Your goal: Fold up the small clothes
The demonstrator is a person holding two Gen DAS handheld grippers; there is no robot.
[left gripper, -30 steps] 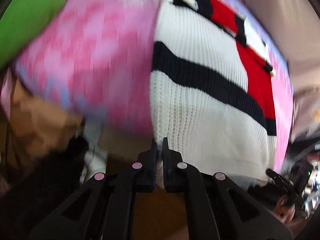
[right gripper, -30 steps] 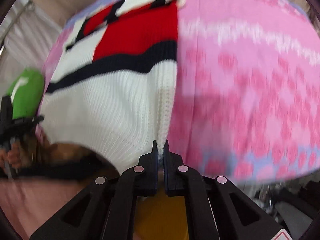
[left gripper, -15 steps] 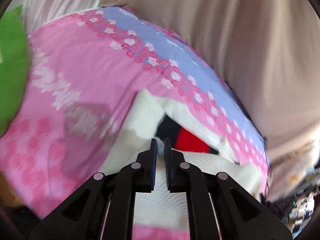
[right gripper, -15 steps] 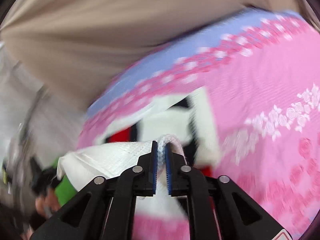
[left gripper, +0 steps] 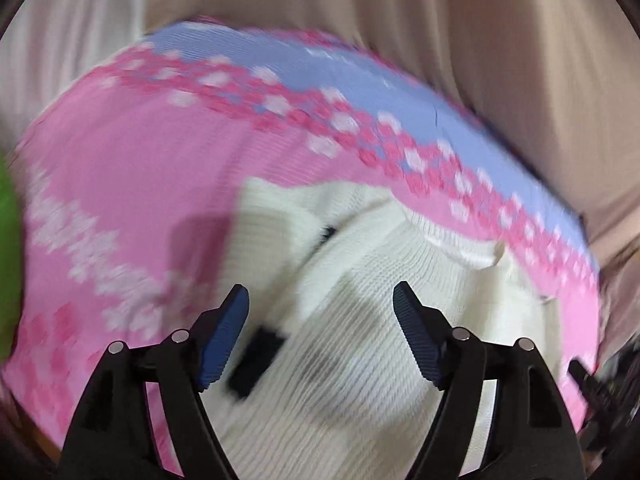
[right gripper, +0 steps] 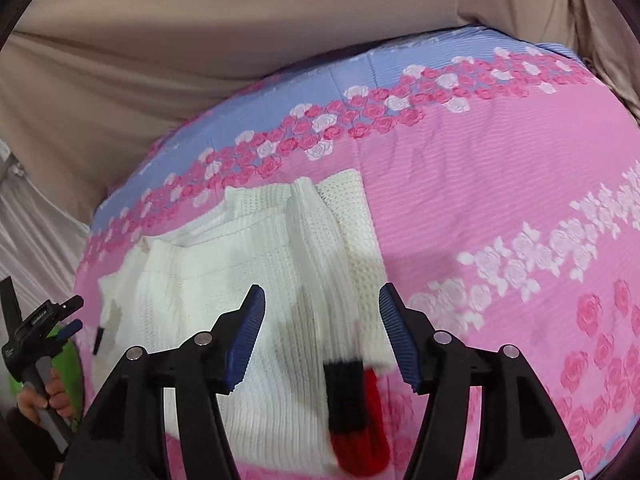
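1. Curtain [right gripper: 200,40] – beige drape, fills upper part of both wrist views; a paler whitish panel at far left edge.

2. Bedsheet [right gripper: 500,200] – pink w/ white and deep-pink rose bands, lilac-blue strip along far edge. Spans mid-frame in both views; blurred in left wrist view [left gripper: 132,184]. Carries item 3.

3. Knit sweater [right gripper: 240,280] – white rib knit, folded over on itself, lying on the bedsheet. Right wrist view: lower centre-left, black and red stripe ends showing at bottom centre. Left wrist view [left gripper: 380,280]: lower centre to lower right, small black patches near its left edge; blurred.

4. Right gripper [right gripper: 322,300] – black frame, blue-padded fingers [right gripper: 400,340], bottom centre of right wrist view. Fingers apart and opening; sweater lies below the gap, pads not pressing on it.

5. Left gripper [left gripper: 321,300] – same build, bottom centre of left wrist view. Fingers [left gripper: 224,332] apart and opening, nothing pinched; sweater beneath. Also seen in right wrist view at lower left edge [right gripper: 70,314], held by a hand [right gripper: 44,396].

6. Green object [left gripper: 8,272] – left edge, lower half; type can't tell.
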